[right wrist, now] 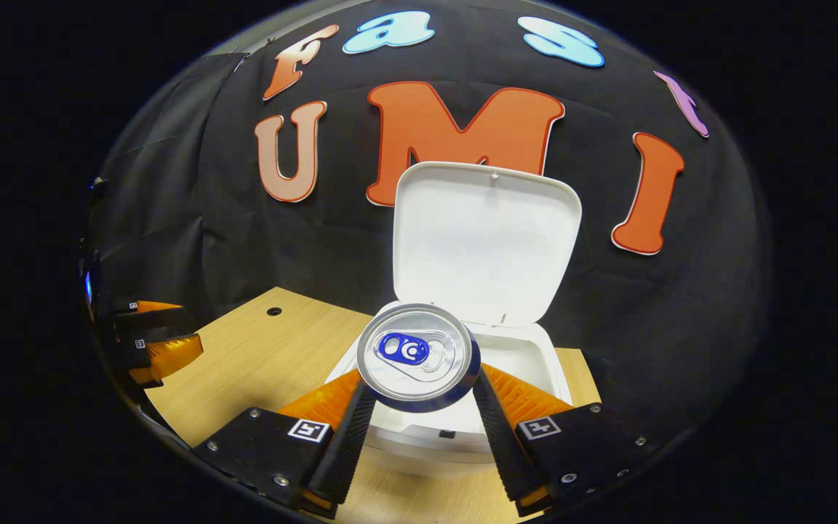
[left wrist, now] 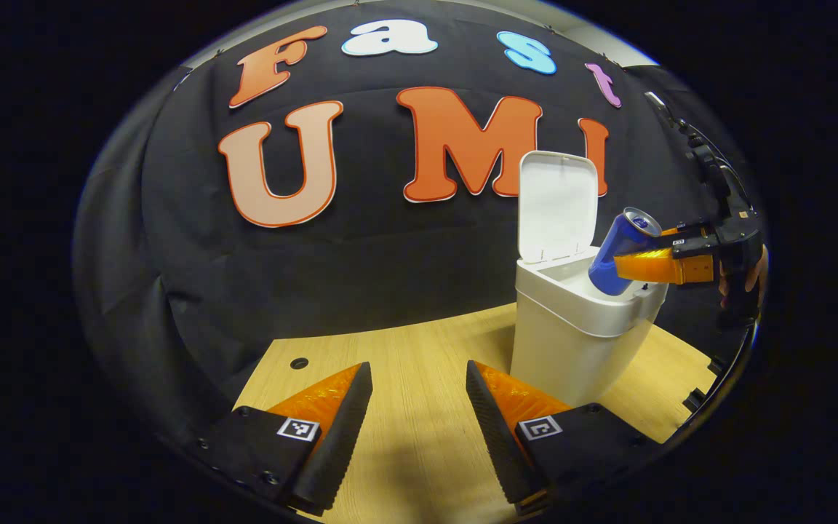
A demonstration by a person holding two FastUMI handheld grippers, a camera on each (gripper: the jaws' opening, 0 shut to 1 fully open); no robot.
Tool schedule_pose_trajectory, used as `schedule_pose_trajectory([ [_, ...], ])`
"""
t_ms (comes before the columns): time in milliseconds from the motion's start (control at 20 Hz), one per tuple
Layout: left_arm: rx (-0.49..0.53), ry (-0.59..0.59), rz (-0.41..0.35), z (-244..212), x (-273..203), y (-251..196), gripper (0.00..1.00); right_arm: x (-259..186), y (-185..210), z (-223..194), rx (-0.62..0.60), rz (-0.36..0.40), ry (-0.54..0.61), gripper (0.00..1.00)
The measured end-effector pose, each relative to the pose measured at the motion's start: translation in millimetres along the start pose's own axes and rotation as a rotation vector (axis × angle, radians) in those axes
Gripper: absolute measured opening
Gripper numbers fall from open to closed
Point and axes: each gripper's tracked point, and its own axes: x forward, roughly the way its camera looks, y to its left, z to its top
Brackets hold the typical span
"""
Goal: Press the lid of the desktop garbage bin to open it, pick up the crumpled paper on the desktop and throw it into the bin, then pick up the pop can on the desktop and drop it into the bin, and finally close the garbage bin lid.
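Note:
The white desktop bin (left wrist: 572,342) stands on the wooden table with its lid (left wrist: 557,205) swung upright. A blue pop can (left wrist: 619,253) is tilted over the bin's mouth, its lower end just inside the opening, held by my right gripper (left wrist: 644,263). In the right gripper view the can's silver top (right wrist: 419,356) faces the camera between the two fingers, above the bin (right wrist: 528,364) and in front of the raised lid (right wrist: 486,240); my right gripper (right wrist: 419,411) is shut on it. My left gripper (left wrist: 419,404) hovers open over the table, left of the bin, holding nothing.
The wooden table (left wrist: 404,349) has a small round hole (left wrist: 300,362) near its back left. The other gripper (right wrist: 161,342) appears at the left edge of the right gripper view. A hand (left wrist: 750,273) holds the right gripper's handle.

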Motion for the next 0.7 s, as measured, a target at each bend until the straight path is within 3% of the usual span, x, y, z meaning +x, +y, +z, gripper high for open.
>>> schedule_pose_trajectory([
  [150,-0.015,0.017,0.031,-8,-6,9,0.84,6,9,-10,0.008,0.028,0.033,0.79],
  [200,-0.019,0.021,0.038,-9,-7,11,0.84,8,11,-12,0.005,0.031,0.039,0.74],
  [250,-0.022,0.024,0.042,-11,-8,12,0.84,9,11,-15,0.003,0.036,0.049,0.79],
  [700,-0.036,0.044,0.063,-22,-20,14,0.84,9,14,-17,0.043,0.061,0.065,0.82],
])
